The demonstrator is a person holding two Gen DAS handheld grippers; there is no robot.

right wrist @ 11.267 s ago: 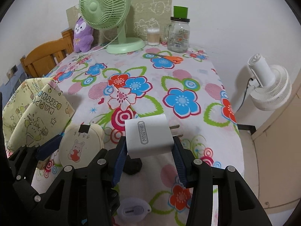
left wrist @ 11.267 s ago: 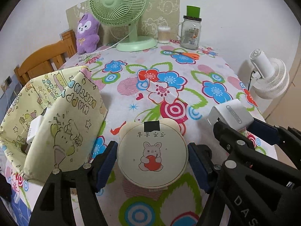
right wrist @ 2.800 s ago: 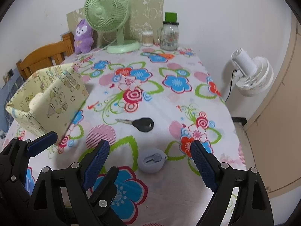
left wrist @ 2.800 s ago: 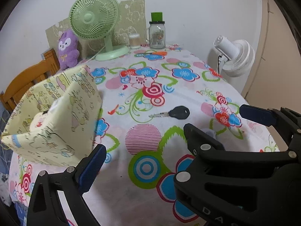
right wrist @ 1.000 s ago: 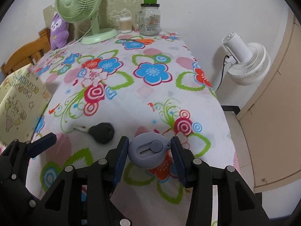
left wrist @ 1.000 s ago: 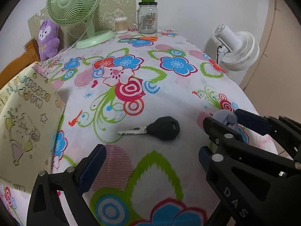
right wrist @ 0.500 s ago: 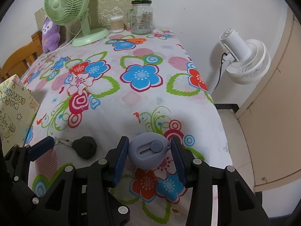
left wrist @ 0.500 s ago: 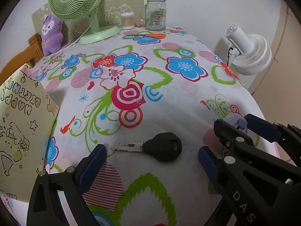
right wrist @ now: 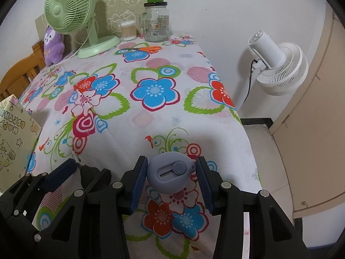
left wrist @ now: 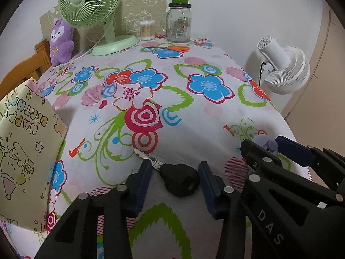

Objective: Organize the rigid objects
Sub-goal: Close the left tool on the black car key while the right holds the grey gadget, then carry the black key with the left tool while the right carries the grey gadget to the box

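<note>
My left gripper (left wrist: 174, 183) has closed in around a black-headed key (left wrist: 180, 181) that lies on the flowered tablecloth; the pads sit close on both sides of its head, the blade pointing up-left. My right gripper (right wrist: 171, 177) is shut on a grey oval box cutter (right wrist: 169, 173) and holds it above the cloth; it also shows at the right of the left wrist view (left wrist: 264, 143). A yellow birthday-print gift bag (left wrist: 23, 151) stands at the table's left edge.
At the back stand a green desk fan (left wrist: 94, 15), a purple plush (left wrist: 61, 41), a cotton-swab pot (left wrist: 147, 29), a glass jar (left wrist: 179, 21) and orange scissors (left wrist: 172, 48). A white floor fan (right wrist: 278, 67) stands off the right edge. A wooden chair (right wrist: 19, 73) is at left.
My left gripper moved down onto the key and its jaws narrowed around the key's head. My right gripper still holds the box cutter, shifted slightly forward.
</note>
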